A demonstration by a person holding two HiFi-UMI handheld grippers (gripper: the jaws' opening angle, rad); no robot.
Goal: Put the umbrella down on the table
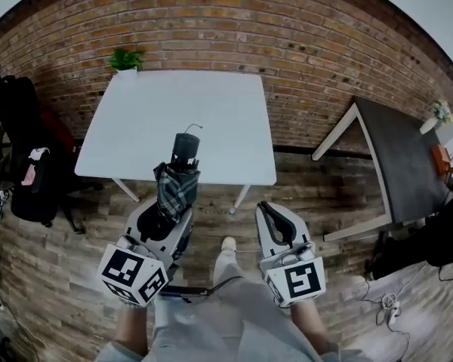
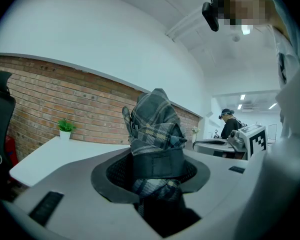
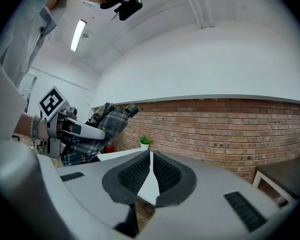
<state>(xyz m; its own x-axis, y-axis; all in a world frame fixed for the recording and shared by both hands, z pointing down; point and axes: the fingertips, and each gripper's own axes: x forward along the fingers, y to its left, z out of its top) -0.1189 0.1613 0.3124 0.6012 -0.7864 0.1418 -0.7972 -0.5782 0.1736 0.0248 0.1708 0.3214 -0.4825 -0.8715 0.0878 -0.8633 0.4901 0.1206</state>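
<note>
A white table [image 1: 211, 119] stood ahead of both tongs, against a brick wall [image 1: 211, 21]. The left tongs [image 1: 164, 216] clamped a folded plaid umbrella [image 1: 177, 187] upright. The right tongs [image 1: 272, 214] beside them were closed on nothing.
</note>
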